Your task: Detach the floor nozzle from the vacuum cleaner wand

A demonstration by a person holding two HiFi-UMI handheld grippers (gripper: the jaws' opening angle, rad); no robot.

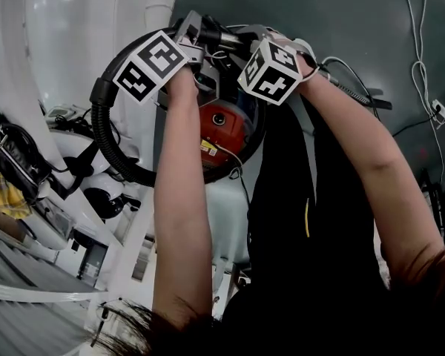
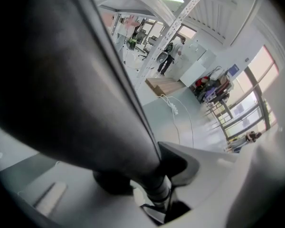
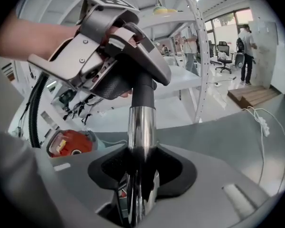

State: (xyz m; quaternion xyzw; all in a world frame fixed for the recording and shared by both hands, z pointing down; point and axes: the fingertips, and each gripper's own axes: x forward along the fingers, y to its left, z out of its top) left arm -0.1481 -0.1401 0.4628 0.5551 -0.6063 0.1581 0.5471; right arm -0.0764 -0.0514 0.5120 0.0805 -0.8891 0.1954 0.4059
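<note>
wand [image 3: 141, 132]: one chrome tube, being held upright between the jaws of the right gripper [image 3: 141, 177]; its top is being met by a black handle [image 3: 143, 87].
nozzle: not being made out in any view.
right gripper: its jaws are being pressed on the wand from both sides, low on the tube, with the dark pads against it.
handle: one, being clamped by the left gripper [image 2: 149, 184]. In the left gripper view it is filling the left half as a thick dark tube, narrowing to a ribbed end between the jaws.
left gripper: its jaws are being closed on the handle, just above the right gripper along the wand.
marker cubes: two, one being carried on each gripper, left [image 1: 152, 65] and right [image 1: 271, 69], close side by side in the head view.
canister [image 1: 224, 124]: one, red, being seen just under the cubes between the two forearms.
hose [image 1: 104, 132]: one, black, being looped from beside the left cube round the canister's left side.
cable [image 3: 261, 122]: one, white, lying on the grey floor, well apart from the wand.
</note>
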